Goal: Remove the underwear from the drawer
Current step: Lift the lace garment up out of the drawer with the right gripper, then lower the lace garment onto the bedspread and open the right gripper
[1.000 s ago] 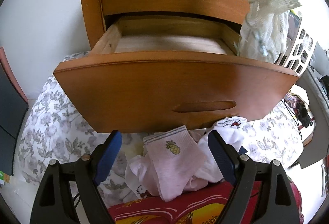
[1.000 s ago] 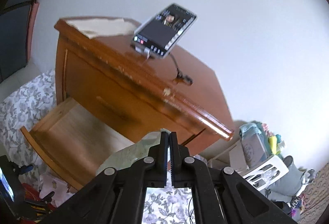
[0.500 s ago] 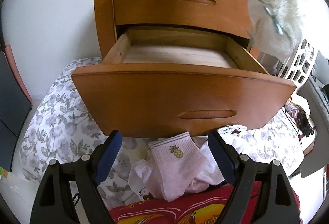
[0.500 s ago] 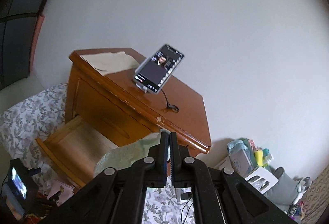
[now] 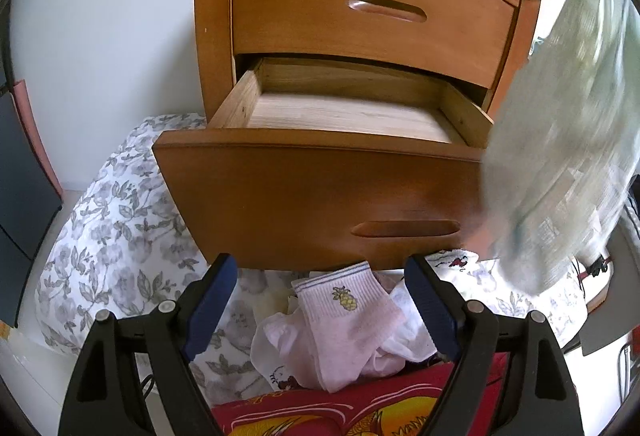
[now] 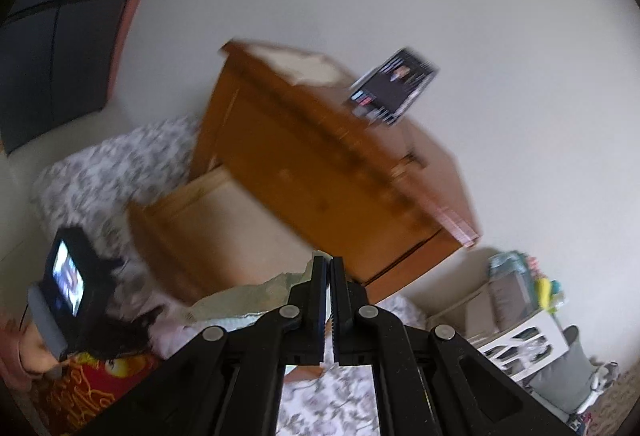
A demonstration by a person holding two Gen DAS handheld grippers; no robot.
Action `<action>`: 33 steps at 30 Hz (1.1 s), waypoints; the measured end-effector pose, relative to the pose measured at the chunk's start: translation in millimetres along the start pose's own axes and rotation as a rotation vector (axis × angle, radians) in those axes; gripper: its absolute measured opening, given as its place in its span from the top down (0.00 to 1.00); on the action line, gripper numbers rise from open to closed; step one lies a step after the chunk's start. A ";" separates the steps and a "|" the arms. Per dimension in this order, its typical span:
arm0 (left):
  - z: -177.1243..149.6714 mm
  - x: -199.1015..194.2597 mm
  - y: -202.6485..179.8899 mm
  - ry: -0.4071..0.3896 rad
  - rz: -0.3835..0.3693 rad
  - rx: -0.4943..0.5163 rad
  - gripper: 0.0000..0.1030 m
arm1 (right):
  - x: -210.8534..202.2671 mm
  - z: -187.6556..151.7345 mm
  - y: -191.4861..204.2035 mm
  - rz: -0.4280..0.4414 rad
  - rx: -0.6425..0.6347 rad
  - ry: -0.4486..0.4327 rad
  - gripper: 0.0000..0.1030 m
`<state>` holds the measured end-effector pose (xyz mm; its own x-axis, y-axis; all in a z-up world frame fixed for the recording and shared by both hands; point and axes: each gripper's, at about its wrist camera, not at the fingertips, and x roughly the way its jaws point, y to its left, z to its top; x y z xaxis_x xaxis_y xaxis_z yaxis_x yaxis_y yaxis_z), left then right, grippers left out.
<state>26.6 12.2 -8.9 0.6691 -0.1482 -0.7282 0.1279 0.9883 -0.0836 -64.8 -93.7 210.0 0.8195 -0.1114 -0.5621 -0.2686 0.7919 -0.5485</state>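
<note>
My left claw (image 5: 322, 302) hangs spread wide with nothing between its pads, over a heap of socks; I count one pink sock with a pineapple (image 5: 349, 320) on top, the rest too tangled to number. Ahead stands one wooden nightstand (image 5: 360, 36) with two drawers: the upper shut, the lower drawer (image 5: 320, 192) pulled out, its floor bare. To the right my right claw (image 6: 329, 300) is pressed together, pinching the pale green underwear (image 6: 248, 296), which hangs blurred across the drawer's right corner (image 5: 560, 156).
</note>
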 end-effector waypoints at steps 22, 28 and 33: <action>-1.7 16.5 7.5 0.079 -0.022 -0.039 0.16 | 192.0 -138.6 83.2 0.458 0.461 0.404 0.97; -1.1 19.8 6.5 0.096 -0.009 -0.035 0.16 | 199.2 -168.0 85.8 0.457 0.568 0.431 0.95; -1.0 19.1 3.1 0.091 -0.001 -0.017 0.16 | 186.7 -176.9 81.0 0.455 0.605 0.390 0.55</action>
<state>39.1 12.5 -23.7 0.5993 -0.1460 -0.7871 0.1160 0.9887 -0.0951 -23.1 -156.6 -48.8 0.4344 0.1844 -0.8817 -0.1218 0.9819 0.1453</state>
